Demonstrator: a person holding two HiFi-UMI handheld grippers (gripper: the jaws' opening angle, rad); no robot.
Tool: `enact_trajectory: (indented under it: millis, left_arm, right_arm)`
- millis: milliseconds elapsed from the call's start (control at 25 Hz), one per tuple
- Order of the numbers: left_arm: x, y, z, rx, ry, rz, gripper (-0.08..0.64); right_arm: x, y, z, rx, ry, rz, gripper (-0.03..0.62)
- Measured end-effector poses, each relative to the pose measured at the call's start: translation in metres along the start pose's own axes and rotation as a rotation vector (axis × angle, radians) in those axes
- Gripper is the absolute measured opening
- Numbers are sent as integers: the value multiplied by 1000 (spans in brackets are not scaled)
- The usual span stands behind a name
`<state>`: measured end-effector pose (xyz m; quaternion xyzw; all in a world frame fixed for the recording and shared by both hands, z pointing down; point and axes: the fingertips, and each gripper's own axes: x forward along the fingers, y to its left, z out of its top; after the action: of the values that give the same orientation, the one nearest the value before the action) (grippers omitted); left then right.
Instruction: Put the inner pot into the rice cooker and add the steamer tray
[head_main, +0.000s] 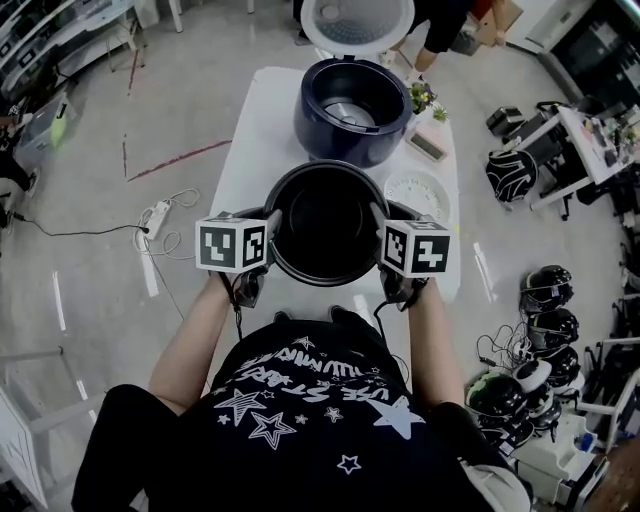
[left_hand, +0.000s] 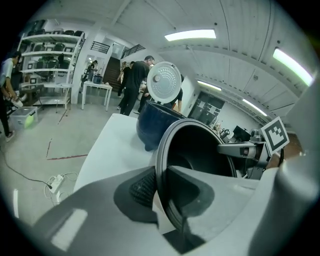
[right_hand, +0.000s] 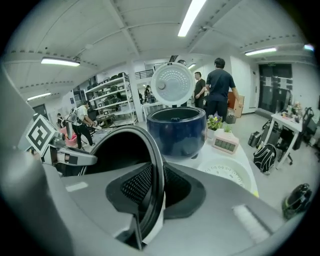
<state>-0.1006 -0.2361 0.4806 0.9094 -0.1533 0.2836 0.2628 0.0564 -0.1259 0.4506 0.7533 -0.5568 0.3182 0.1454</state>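
Observation:
A black inner pot (head_main: 325, 222) hangs above the white table (head_main: 255, 125), held by its rim on both sides. My left gripper (head_main: 268, 236) is shut on the pot's left rim (left_hand: 161, 170). My right gripper (head_main: 381, 232) is shut on the right rim (right_hand: 156, 172). Behind the pot stands the dark blue rice cooker (head_main: 352, 110) with its white lid (head_main: 357, 22) raised; the cooker (right_hand: 176, 131) is empty inside. The white perforated steamer tray (head_main: 418, 193) lies on the table at the right, partly hidden by the pot; the tray (right_hand: 226, 172) also shows in the right gripper view.
A small digital clock (head_main: 428, 146) and a little potted plant (head_main: 421, 97) sit on the table right of the cooker. A power strip with cable (head_main: 157, 218) lies on the floor at the left. Helmets and bags (head_main: 545, 300) crowd the floor at the right. People (right_hand: 217, 87) stand behind the table.

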Motion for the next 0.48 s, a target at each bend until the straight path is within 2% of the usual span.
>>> enact_trajectory:
  millis: [480]
  left_arm:
    - [-12,-14,68,39,-81,-92,63]
  right_arm:
    - [-35,2,67,-37,-128,-57,84]
